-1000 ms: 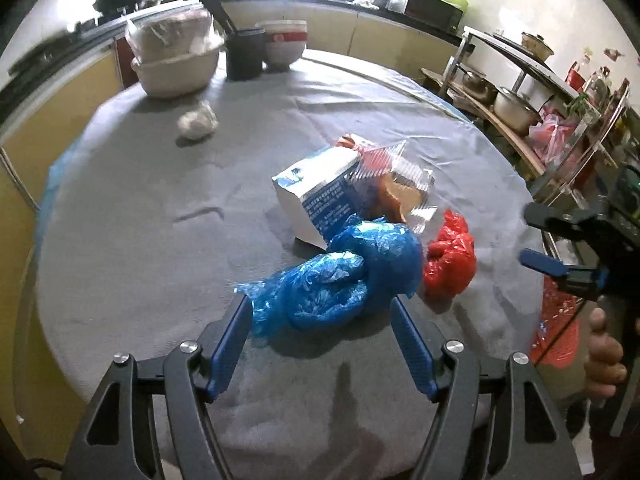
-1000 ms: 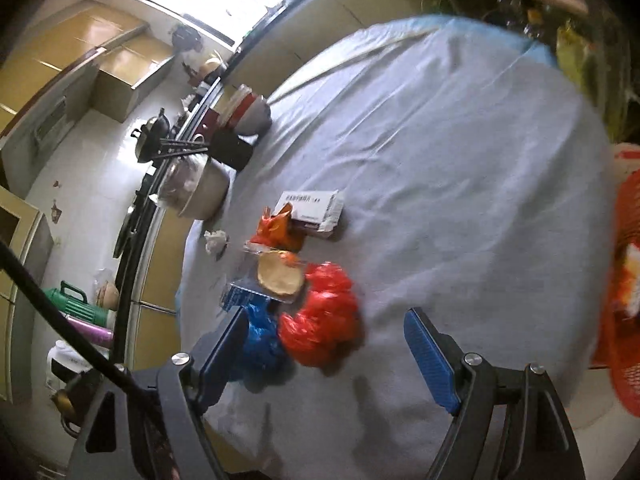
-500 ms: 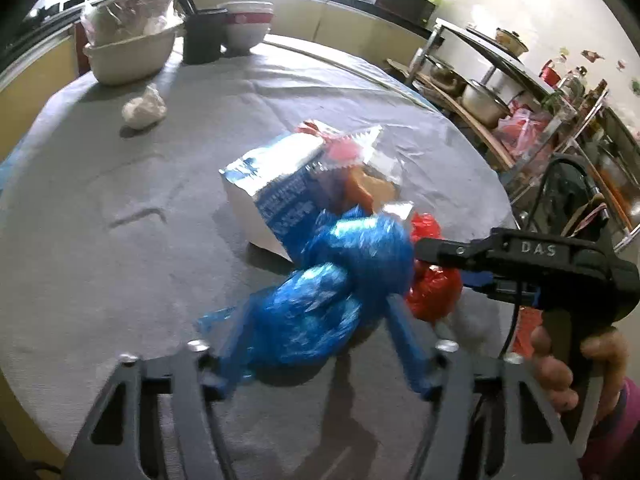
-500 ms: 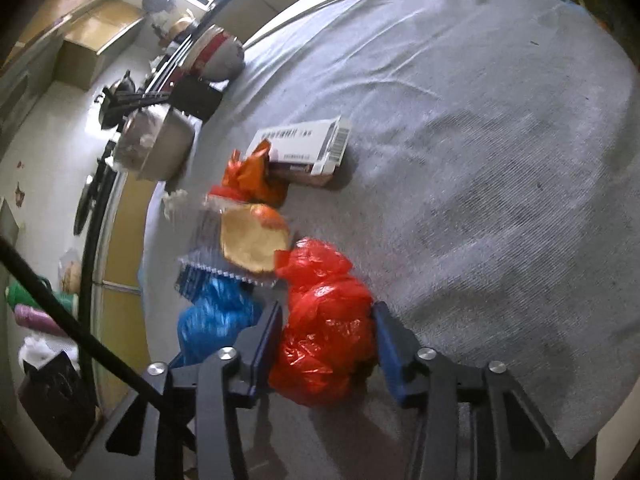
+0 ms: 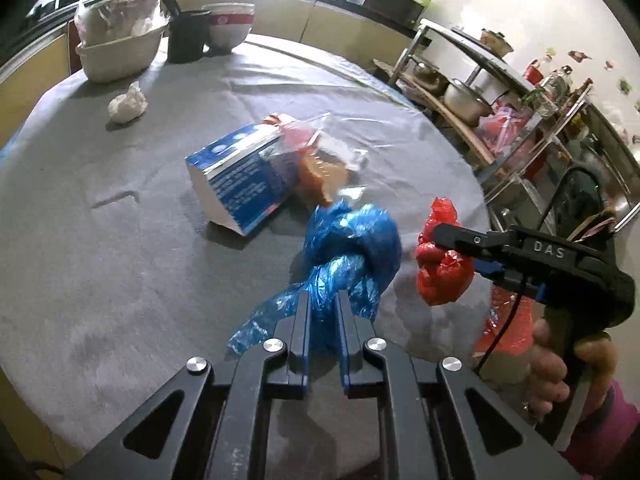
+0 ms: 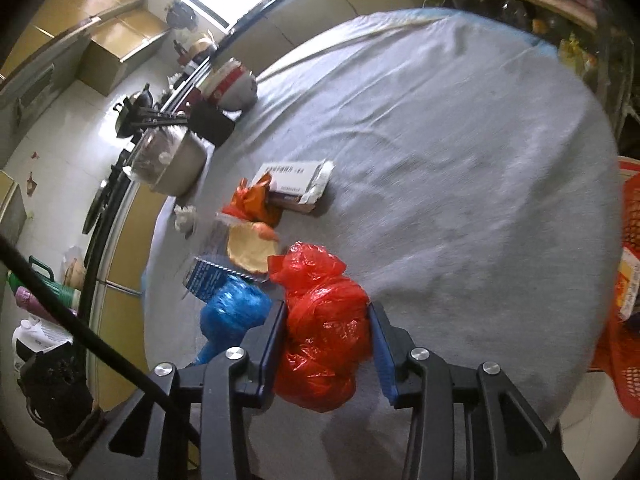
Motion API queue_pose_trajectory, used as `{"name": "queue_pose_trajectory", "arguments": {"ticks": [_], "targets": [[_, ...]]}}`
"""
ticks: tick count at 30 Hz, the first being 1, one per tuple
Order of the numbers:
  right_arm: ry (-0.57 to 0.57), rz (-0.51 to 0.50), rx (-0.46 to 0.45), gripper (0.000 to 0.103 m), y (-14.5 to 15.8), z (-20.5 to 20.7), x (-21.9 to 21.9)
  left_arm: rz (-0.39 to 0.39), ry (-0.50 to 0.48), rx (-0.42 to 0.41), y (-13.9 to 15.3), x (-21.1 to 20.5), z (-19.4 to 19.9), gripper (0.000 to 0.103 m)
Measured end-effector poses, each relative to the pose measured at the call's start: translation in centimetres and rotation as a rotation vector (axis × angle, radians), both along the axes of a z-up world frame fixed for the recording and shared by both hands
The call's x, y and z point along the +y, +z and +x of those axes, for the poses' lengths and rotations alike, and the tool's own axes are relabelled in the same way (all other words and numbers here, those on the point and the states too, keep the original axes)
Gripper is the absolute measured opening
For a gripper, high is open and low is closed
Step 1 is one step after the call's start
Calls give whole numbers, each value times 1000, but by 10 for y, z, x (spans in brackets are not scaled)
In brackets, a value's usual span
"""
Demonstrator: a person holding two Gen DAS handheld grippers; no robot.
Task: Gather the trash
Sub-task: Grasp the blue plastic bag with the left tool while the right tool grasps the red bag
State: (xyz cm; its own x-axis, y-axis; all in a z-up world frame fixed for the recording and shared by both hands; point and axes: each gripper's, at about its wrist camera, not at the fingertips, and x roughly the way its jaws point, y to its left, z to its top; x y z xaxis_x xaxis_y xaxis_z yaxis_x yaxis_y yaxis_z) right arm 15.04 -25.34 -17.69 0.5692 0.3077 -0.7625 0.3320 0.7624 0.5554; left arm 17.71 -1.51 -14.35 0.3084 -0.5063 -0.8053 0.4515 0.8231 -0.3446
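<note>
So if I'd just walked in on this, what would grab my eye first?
Two bright knotted plastic bags near the front edge of the round grey-clothed table: a crumpled blue plastic bag pinched in the left gripper, and beside it a crumpled red plastic bag squeezed in the right gripper. Just behind them lies a heap of litter around a blue-and-white carton.

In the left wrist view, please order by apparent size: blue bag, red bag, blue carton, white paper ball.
1. blue bag and blue carton: alike, nearness makes it unsure
2. red bag
3. white paper ball
</note>
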Motion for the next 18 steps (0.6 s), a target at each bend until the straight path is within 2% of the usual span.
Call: {"name": "queue_pose_trajectory", "arguments": {"ticks": [3,6,7,8,10,13,16,18], "targets": [[-23,6,-11,43,3,-11,-11,-8,-17,-7,7,-1,-9,12],[-39,11,-17,43,4,-21,-21,22,-30,-26,11,-3,-18,15],[-41,13,-17,43,3,-22,-22,37,-33,-36,12,-4,-21,27],[-42,17,-16,43,2,-23,-22,51,-35,-44,13,-5,-22,48],[-42,28,-11,43,-1,-25,-23,61,-22,-69,15,-3,-25,66],[-31,30,-11,43,-3,-26,-19,62,-22,-67,15,-4,-22,67],[-16,37,-13,43,-3,-27,-15,127,-1,-71,4,-8,-12,67],[-6,27,-18,43,-2,-27,-12,126,-8,-46,-6,-9,-7,67]]}}
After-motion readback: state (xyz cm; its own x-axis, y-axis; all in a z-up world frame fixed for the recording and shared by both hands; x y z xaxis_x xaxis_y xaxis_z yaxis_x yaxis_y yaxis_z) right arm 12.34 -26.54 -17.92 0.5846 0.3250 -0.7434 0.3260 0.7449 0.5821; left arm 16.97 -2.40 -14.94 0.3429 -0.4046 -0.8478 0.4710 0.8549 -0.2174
